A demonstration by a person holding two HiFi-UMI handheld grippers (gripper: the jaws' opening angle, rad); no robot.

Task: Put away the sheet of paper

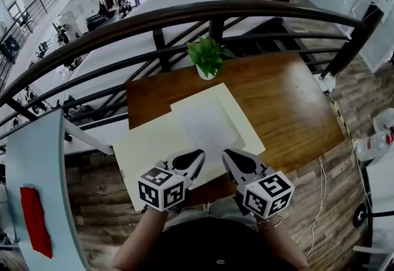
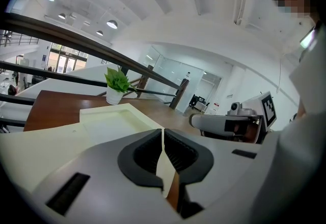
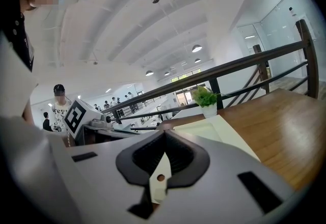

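A white sheet of paper point(image 1: 209, 131) lies on an open cream folder point(image 1: 151, 149) on the brown wooden table point(image 1: 283, 103). Both grippers hover side by side over the sheet's near edge, pointing away from me. My left gripper point(image 1: 198, 154) point(image 2: 163, 139) is shut, and only a thin slit with pale paper under it shows between its pads. My right gripper point(image 1: 226, 154) point(image 3: 164, 144) is shut too, with white paper visible through the gap under its pads. I cannot tell whether either one pinches the sheet. The folder point(image 2: 109, 123) stretches ahead in the left gripper view.
A small potted plant point(image 1: 206, 57) point(image 2: 116, 85) point(image 3: 206, 101) stands at the table's far edge. A dark curved railing point(image 1: 184, 14) runs right behind it, with a lower floor beyond. A red cloth point(image 1: 34, 220) lies on a pale counter at the left.
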